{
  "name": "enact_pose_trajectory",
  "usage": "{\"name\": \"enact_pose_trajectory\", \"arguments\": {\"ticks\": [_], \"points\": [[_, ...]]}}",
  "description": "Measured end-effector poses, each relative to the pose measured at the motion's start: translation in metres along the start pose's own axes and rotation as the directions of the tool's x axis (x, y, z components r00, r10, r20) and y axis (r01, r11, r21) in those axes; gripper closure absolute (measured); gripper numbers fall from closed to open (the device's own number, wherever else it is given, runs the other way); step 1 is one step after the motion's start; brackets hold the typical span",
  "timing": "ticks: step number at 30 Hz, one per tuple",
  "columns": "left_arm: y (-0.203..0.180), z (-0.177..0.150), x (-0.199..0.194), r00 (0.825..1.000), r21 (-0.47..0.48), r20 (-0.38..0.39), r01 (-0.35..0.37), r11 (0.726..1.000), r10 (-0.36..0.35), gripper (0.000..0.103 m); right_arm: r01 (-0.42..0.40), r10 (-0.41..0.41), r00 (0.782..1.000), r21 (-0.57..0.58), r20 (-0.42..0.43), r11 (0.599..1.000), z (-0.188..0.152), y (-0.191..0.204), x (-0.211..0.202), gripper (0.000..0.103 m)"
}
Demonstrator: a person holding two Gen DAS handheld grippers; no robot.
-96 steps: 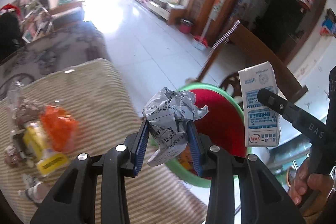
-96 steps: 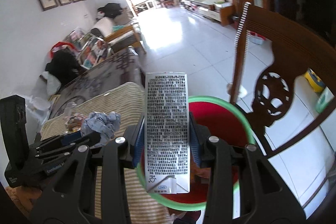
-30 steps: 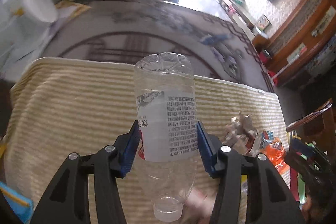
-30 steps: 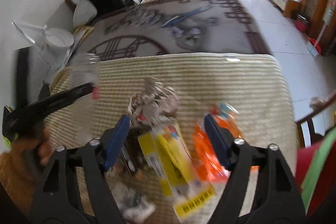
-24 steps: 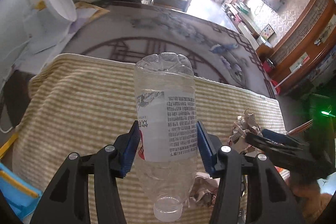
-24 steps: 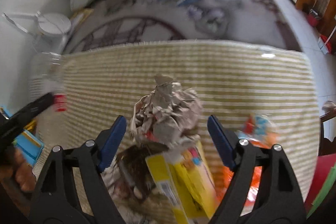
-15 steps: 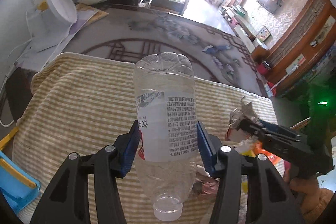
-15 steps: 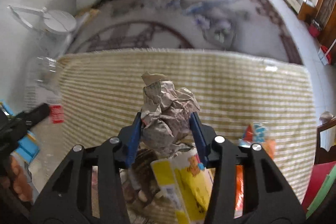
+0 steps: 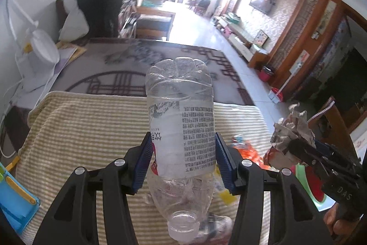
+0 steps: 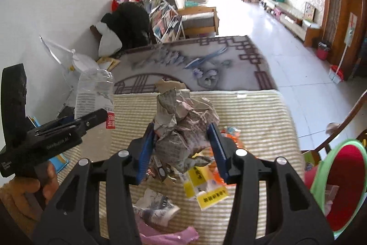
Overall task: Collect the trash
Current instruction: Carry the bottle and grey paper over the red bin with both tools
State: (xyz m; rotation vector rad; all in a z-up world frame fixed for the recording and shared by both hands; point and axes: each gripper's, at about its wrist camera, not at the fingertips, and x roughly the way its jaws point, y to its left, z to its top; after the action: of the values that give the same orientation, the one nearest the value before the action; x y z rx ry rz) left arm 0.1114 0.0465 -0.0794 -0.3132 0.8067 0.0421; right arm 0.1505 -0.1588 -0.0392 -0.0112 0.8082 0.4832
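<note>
My left gripper is shut on a clear plastic bottle, held cap-end toward the camera above the striped tablecloth; it also shows in the right wrist view. My right gripper is shut on a crumpled newspaper ball, lifted above the trash pile; the ball also shows in the left wrist view. The red bin with a green rim stands at the table's right edge.
On the cloth lie a yellow carton, an orange wrapper, a crumpled paper and a pink wrapper. A blue box sits at the left edge. A wooden chair stands beside the bin.
My right gripper closed on the newspaper ball and lifted it off the pile. My left gripper keeps the bottle and has swung its view right and upward.
</note>
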Motion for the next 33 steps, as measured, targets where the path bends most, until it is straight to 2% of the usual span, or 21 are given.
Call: {"name": "enact_pose_trajectory", "arguments": {"ticks": [10, 33], "points": [[-0.05, -0.015, -0.027, 0.999, 0.091, 0.038, 0.023, 0.996, -0.026, 0.053, 0.038, -0.04, 0.996, 0.021, 0.074, 0.999, -0.017, -0.018, -0.047, 0.057], [-0.147, -0.049, -0.043, 0.998, 0.182, 0.038, 0.035, 0.983, -0.043, 0.053, 0.064, -0.075, 0.991, 0.099, 0.113, 0.993, -0.048, -0.098, -0.101, 0.057]]}}
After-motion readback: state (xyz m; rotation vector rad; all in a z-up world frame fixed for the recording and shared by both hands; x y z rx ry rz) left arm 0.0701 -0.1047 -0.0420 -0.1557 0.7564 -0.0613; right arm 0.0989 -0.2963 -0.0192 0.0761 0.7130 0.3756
